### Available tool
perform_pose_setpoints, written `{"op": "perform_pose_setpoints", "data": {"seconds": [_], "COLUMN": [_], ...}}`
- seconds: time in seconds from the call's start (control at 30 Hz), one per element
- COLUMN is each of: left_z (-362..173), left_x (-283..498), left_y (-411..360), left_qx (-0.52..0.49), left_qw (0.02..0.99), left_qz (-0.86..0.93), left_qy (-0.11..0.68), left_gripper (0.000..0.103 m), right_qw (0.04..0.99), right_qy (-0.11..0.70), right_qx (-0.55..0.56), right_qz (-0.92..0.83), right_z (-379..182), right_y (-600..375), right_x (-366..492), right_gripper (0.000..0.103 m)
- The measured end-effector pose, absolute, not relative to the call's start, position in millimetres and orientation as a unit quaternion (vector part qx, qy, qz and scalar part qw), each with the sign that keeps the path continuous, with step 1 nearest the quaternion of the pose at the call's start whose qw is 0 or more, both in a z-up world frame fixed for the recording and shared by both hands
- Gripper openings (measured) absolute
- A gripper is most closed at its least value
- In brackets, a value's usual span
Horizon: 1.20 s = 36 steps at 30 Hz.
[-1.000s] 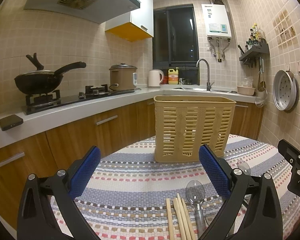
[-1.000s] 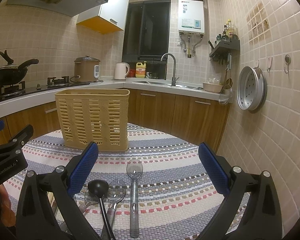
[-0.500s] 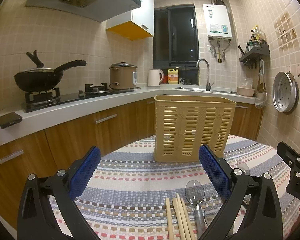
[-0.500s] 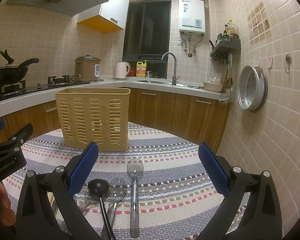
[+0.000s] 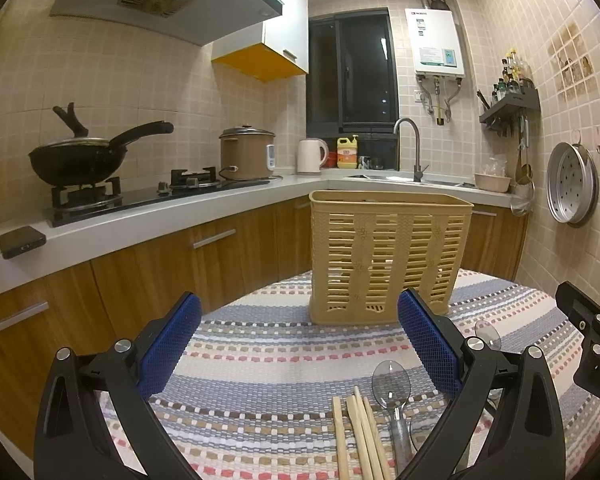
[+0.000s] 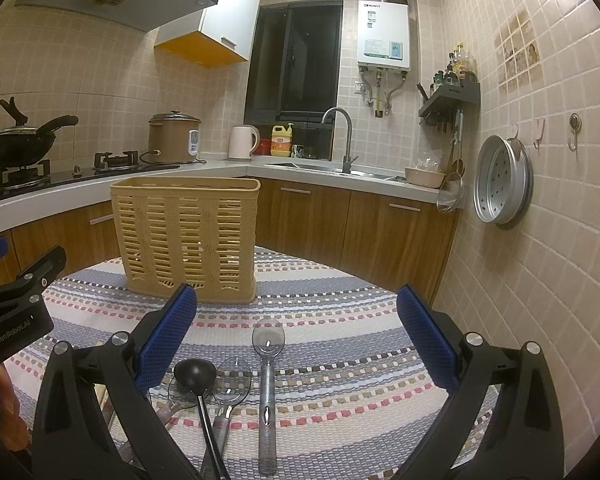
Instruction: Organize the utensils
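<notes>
Utensils lie loose on the striped cloth of the bench (image 6: 340, 304), all on the near side of the tan slatted basket (image 6: 186, 236), which stands upright toward the far edge and looks to hold nothing so far (its slats hide the bottom). None has been picked up yet.

Both grippers hover just short of the basket with nothing between their blue pads. The left gripper (image 5: 300, 344) has its jaws spread wide, and so does the right gripper (image 6: 296, 338).

Nearest the basket on its right-hand side is the clear plastic spoon (image 6: 268, 384), lying straight with its bowl toward the basket, apart from the rest. Further from the basket and to the left of it sits a small heap: a black ladle (image 6: 198, 384) resting over two clear spoons (image 6: 230, 388). Left again, the bundle of wooden chopsticks (image 5: 358, 436) points at the basket, with one more clear spoon (image 5: 392, 384) just beside it.

The lone clear spoon seems the best first pick for the right gripper. I would drop the jaws across its handle near the middle, squeeze squarely so it does not swivel, then lift and tip it handle-down over the basket rim. The heap is riskier: pulling the ladle may drag the spoons beneath it.
</notes>
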State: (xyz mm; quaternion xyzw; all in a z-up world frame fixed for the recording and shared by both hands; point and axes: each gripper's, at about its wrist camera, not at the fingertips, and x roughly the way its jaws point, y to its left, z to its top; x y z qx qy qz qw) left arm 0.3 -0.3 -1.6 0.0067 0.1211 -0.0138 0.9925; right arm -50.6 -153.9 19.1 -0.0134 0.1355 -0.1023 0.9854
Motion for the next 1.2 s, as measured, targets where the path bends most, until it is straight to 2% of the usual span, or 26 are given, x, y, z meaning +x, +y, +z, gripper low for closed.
{"op": "perform_pose_setpoints", "data": {"seconds": [0.5, 0.63, 0.77, 0.9, 0.93, 1.03, 1.1, 1.17, 1.2], "left_z": [-2, 1, 6, -3, -8, -28, -38, -46, -49], "left_x": [0, 6, 19, 38, 44, 56, 59, 61, 63], "left_y": [0, 22, 43, 45, 45, 46, 44, 37, 34], "left_qx": [0.005, -0.044, -0.052, -0.023, -0.02, -0.026, -0.031, -0.034, -0.032], "left_qw": [0.992, 0.987, 0.973, 0.947, 0.936, 0.903, 0.886, 0.871, 0.866], "left_qz": [-0.016, -0.032, -0.086, -0.12, -0.13, -0.161, -0.181, -0.197, -0.201], "left_qy": [0.123, 0.148, 0.208, 0.297, 0.325, 0.398, 0.427, 0.449, 0.457], "left_gripper": [0.095, 0.095, 0.095, 0.081, 0.074, 0.064, 0.057, 0.057, 0.054], "right_qw": [0.985, 0.982, 0.977, 0.976, 0.974, 0.964, 0.953, 0.933, 0.924], "right_qy": [0.133, 0.129, 0.14, 0.19, 0.2, 0.245, 0.291, 0.352, 0.378], "right_qx": [-0.012, 0.007, 0.001, 0.032, 0.041, 0.027, 0.019, 0.029, 0.038], "right_qz": [-0.112, -0.136, -0.159, -0.104, -0.097, -0.103, -0.083, -0.062, -0.049], "right_z": [22, 28, 36, 38, 38, 38, 36, 30, 26], "right_y": [-156, -166, -175, -188, -192, -198, -203, -211, -214], "right_x": [-51, -54, -54, -44, -41, -27, -11, 9, 17], "right_gripper": [0.095, 0.095, 0.095, 0.095, 0.095, 0.095, 0.088, 0.067, 0.062]}}
